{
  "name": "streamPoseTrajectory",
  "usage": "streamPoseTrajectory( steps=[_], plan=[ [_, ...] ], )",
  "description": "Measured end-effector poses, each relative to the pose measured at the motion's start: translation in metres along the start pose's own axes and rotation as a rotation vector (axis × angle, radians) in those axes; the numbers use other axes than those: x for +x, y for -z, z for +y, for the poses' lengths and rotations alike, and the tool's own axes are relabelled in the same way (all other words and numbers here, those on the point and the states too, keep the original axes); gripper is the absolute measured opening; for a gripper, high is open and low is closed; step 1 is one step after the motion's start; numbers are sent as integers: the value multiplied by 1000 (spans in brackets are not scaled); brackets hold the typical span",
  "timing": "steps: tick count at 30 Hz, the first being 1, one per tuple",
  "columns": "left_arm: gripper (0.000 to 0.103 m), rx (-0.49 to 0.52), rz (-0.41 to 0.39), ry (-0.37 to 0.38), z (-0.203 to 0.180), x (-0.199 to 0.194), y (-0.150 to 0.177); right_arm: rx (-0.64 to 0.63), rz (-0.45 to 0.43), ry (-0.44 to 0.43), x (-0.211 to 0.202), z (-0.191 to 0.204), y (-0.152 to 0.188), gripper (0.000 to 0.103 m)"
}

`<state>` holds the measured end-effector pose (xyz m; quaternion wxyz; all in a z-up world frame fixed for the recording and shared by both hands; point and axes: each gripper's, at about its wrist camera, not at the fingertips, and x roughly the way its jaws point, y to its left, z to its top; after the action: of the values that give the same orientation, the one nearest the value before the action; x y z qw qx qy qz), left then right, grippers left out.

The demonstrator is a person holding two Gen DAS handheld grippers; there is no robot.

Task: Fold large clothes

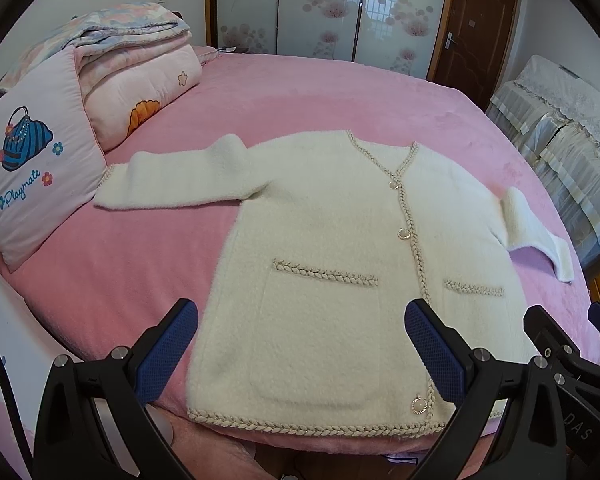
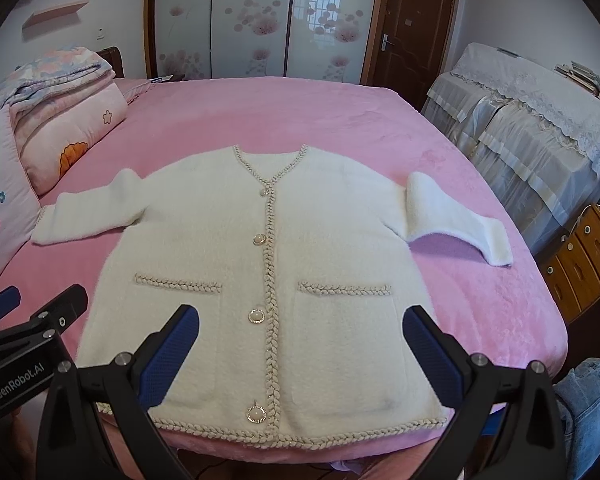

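cardigan: we see soft, fuzzy white cloth
bed cover: we see pink, fluffy cloth
door: we see shiny brown wood

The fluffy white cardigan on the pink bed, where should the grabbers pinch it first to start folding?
Probably a sleeve cuff. The cardigan lies flat, front up and buttoned, both sleeves spread sideways. The right gripper is open, so it could come from the right side and pinch the right sleeve near its free end, a loose edge lying on the bed. The open left gripper could take the left sleeve likewise.
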<state>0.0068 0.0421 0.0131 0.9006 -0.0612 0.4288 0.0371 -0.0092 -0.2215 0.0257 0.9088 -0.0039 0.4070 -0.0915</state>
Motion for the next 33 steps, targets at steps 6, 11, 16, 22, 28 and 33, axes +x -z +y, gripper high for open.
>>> streamPoseTrajectory(
  steps=[6, 11, 16, 22, 28, 33],
  plan=[
    [102, 2, 2, -2, 0, 0, 1, 5, -1, -1, 1, -1, 0, 102],
    [102, 5, 3, -3, -1, 1, 3, 6, 0, -1, 2, -1, 1, 102],
    [102, 5, 5, -3, -1, 2, 3, 10, -4, -1, 2, -1, 1, 102],
    [102, 3, 15, 4, 0, 3, 4, 10, -4, 0, 3, -1, 1, 102],
    [102, 3, 22, 5, 0, 4, 3, 12, -5, -1, 3, -1, 1, 102],
    [102, 17, 19, 5, -2, 4, 4, 12, -5, -1, 3, -1, 1, 102]
  ],
)
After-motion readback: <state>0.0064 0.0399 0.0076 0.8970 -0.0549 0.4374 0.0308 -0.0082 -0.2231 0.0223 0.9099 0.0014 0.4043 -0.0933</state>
